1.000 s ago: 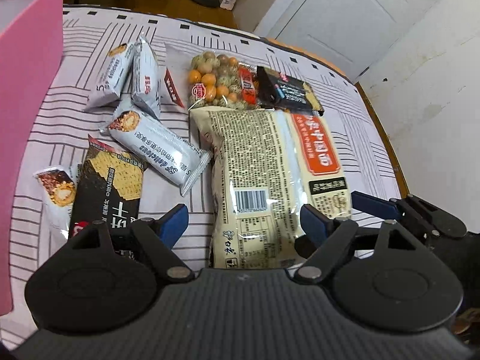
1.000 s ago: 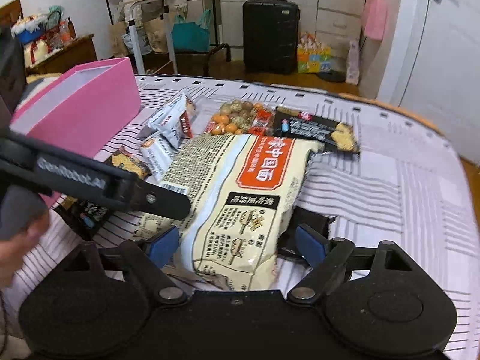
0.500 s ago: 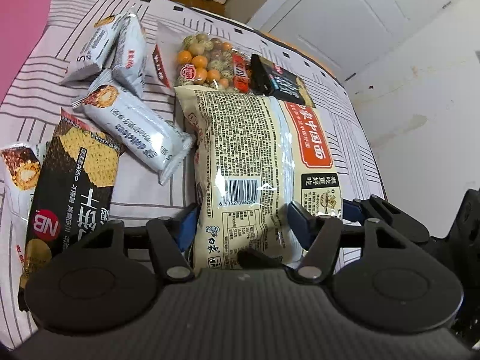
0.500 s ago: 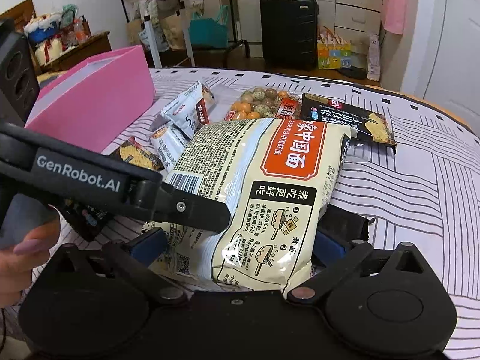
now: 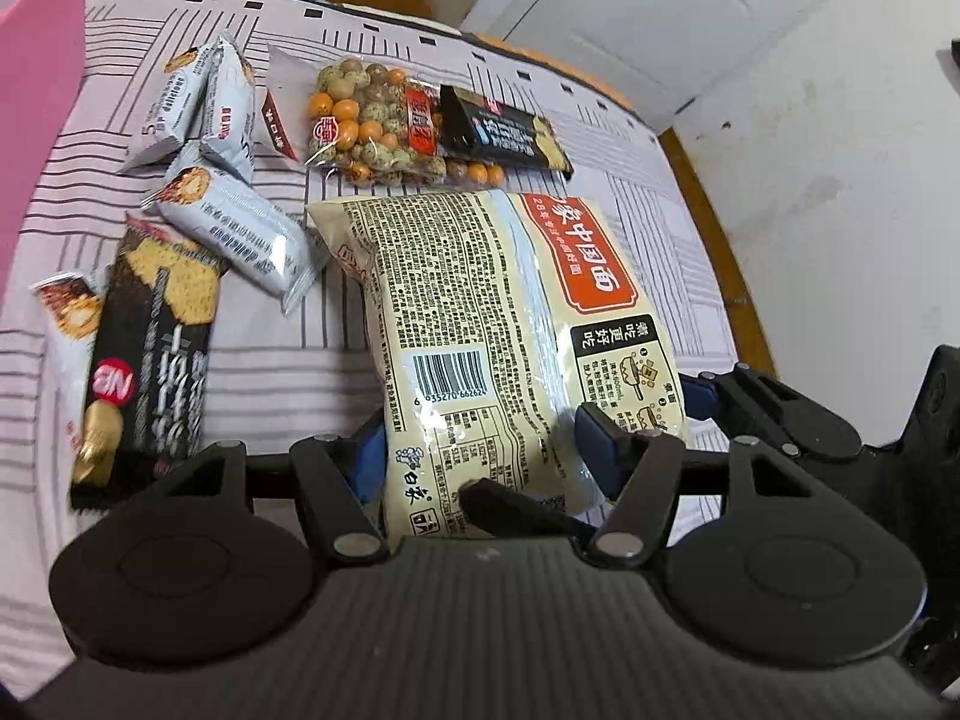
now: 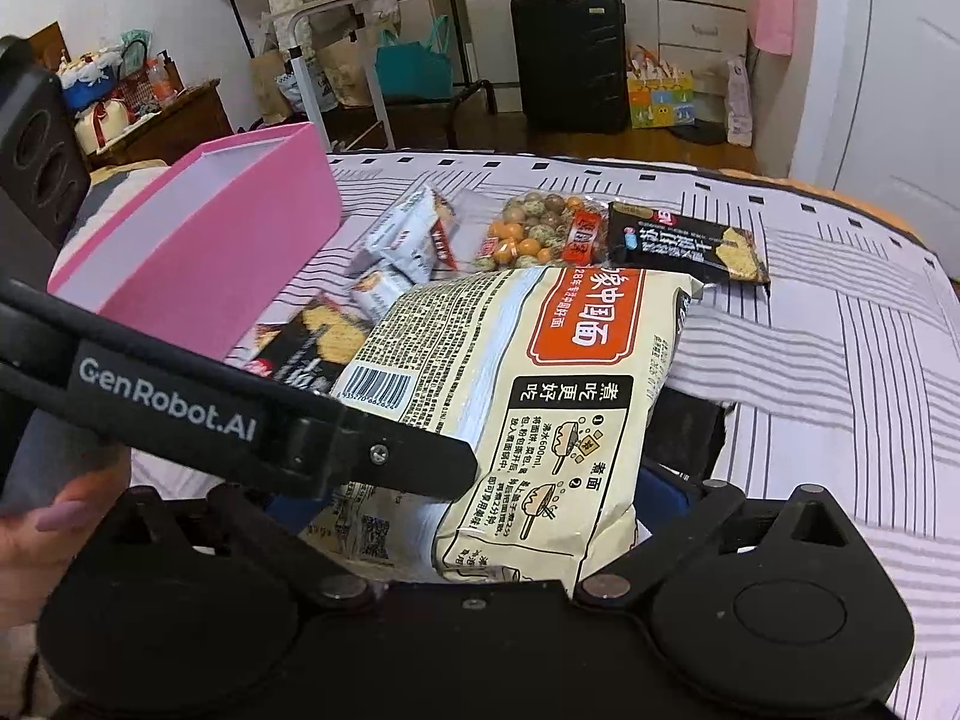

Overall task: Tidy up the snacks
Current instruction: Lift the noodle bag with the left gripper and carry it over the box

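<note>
cream-coloured film wraps the big noodle packet [image 5: 498, 336], which lies in the middle of the striped bedspread [image 5: 336, 372] with its near end raised off the cloth and caught by both tools at once. the left gripper [image 5: 483, 456] has its blue pads pressed on the packet's near end, one at each side, so it is clamped on it; the right gripper [image 6: 480, 516] stands at its widest with the packet's corner deep between its fingers, and though the pads are mostly hidden behind the film it looks to be clamped across the broad end too. a hand [image 6: 36, 546] holds the left tool at the left of the right view. i judge the packet to be light but bulky, its film slick and crinkly, and the dry noodle blocks inside brittle, so a hard squeeze could crack them; the sealed end seam or the outer edges are the safer places to hold, with a second support under the far end so it does not sag and slide. the pink box [image 6: 198, 252] waits at the bedspread's left edge, the likely place for it, while the small white bars [image 5: 234, 228], the peanut bag [image 5: 372, 114] and two black cracker packs [image 5: 150, 360] lie further toward that edge and the far edge.
</note>
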A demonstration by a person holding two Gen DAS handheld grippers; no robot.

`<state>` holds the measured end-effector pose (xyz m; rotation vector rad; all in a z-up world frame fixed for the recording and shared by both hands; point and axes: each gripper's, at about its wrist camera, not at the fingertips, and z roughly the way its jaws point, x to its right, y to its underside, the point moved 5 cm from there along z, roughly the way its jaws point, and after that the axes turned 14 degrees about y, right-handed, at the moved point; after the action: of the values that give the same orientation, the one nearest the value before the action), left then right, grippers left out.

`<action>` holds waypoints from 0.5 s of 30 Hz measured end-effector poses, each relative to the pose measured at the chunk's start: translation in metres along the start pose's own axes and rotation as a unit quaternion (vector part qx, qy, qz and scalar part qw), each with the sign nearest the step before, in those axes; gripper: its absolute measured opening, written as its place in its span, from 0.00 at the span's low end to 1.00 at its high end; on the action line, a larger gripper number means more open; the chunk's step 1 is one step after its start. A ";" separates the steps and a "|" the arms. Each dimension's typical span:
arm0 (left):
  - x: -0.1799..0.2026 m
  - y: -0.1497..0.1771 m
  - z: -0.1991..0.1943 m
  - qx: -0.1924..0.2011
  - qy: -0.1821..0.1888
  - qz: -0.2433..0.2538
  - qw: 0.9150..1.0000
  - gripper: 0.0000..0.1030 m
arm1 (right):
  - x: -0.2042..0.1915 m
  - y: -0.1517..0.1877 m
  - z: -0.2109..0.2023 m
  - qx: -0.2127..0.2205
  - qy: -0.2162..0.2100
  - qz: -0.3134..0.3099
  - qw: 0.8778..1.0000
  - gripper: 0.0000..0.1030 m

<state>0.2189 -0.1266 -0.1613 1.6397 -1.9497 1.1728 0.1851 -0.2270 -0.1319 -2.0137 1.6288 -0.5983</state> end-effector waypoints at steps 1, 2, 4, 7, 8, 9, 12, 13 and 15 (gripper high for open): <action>0.003 0.002 -0.004 -0.004 -0.004 -0.001 1.000 0.61 | -0.002 0.001 -0.005 -0.002 -0.002 0.003 1.000 1.00; 0.007 0.003 -0.008 -0.005 -0.006 -0.002 1.000 0.62 | -0.004 0.001 -0.011 -0.002 -0.003 0.005 1.000 1.00; 0.013 0.007 -0.018 -0.006 -0.013 0.003 1.000 0.62 | -0.008 0.001 -0.021 0.003 -0.003 0.005 1.000 1.00; 0.024 0.011 -0.033 -0.004 -0.020 0.006 1.000 0.63 | -0.015 -0.001 -0.037 0.007 -0.004 0.010 1.000 1.00; 0.026 0.012 -0.038 -0.002 -0.022 0.007 1.000 0.63 | -0.017 -0.002 -0.041 0.009 -0.005 0.009 1.000 1.00; 0.029 0.014 -0.045 -0.001 -0.023 0.007 1.000 0.63 | -0.019 -0.004 -0.047 0.011 -0.008 0.006 1.000 1.00; 0.038 0.020 -0.065 -0.006 -0.035 0.006 0.999 0.64 | -0.029 -0.006 -0.063 0.007 -0.025 0.001 1.000 1.00; 0.041 0.022 -0.073 -0.006 -0.041 0.006 0.999 0.64 | -0.033 -0.007 -0.068 0.008 -0.030 -0.003 1.000 1.00; 0.047 0.024 -0.088 -0.001 -0.049 0.007 0.999 0.64 | -0.041 -0.010 -0.079 0.015 -0.038 -0.012 0.999 1.00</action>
<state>0.1616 -0.0906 -0.0843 1.7166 -2.0230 1.1152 0.1364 -0.1920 -0.0651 -2.0123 1.5437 -0.5448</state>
